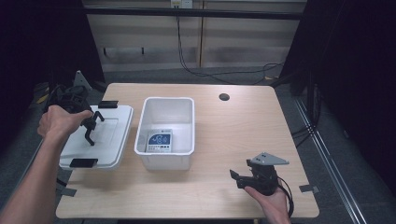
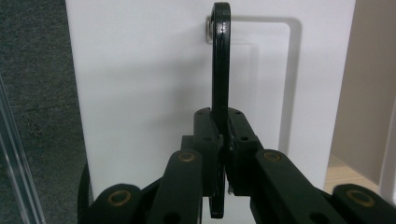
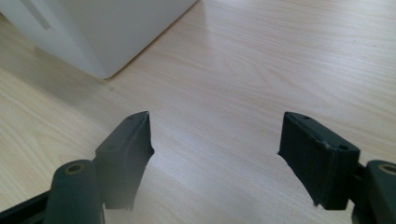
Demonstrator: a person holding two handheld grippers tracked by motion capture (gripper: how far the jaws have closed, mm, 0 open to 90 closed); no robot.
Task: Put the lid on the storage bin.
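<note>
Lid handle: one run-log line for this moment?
left tool: shut on lid handle | lid: left of bin | right tool: open, empty, over table

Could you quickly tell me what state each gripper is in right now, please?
Left gripper: shut on the black handle of the white lid.
Right gripper: open, holding nothing, above the wooden table.

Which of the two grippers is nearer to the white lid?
Left. The left gripper is clamped on the white lid's black handle; the right gripper rests past the bin.
</note>
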